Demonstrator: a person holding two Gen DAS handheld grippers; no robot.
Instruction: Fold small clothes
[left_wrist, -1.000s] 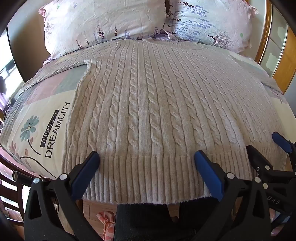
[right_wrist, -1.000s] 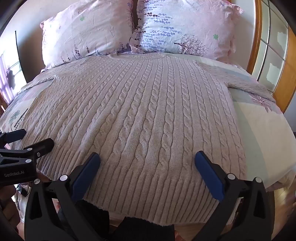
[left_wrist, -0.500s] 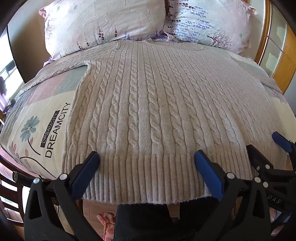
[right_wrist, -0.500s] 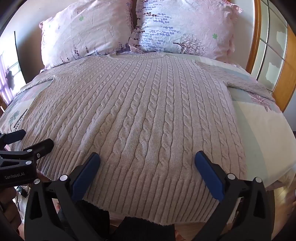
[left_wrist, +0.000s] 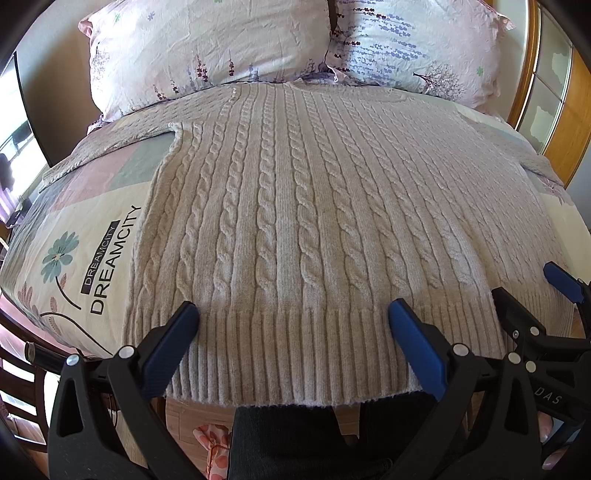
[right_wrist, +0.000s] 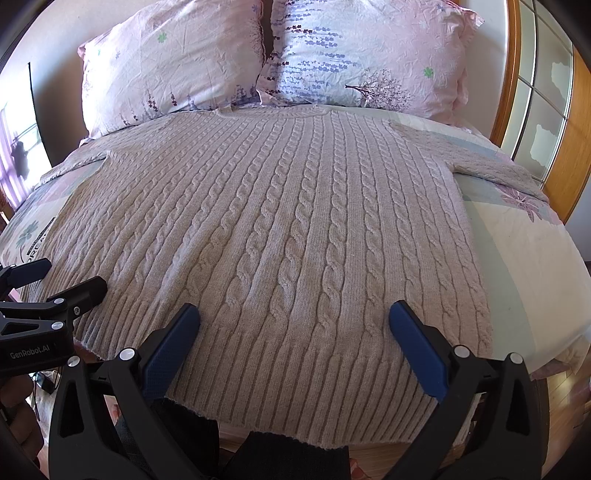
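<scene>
**Both grippers poised at the hem, fold not yet begun**

Nearest the cameras, the left gripper (left_wrist: 293, 325) and the right gripper (right_wrist: 294, 325) hover over the ribbed hem (left_wrist: 295, 350) of the sweater (left_wrist: 314, 206), jaws spread wide on both and grasping nothing. The left one sits over the hem's left half, the right one over its right half; each shows up at the edge of the other's view, side by side along the same hem. Below the hem, dark trouser legs (left_wrist: 288, 435) of the person and a strip of wooden floor can be seen.

Beyond the hem, the grey cable-knit sweater lies flat and face-up on the bed (left_wrist: 74, 258), its body smooth, its sleeves spread out sideways from the shoulders. To the sweater's left the bedsheet shows a printed flower and the word DREAMCITY (left_wrist: 110, 258). Past the sweater's collar, two floral pillows (right_wrist: 177, 62) lean against the headboard.

The step in hand looks like the opening one: the garment is laid out, no fold is made. The next move likely calls for each gripper to lower onto an edge of the knit and pinch it closed. The thick, stretchy knit may bunch or slip if only a thin bite is taken.
</scene>
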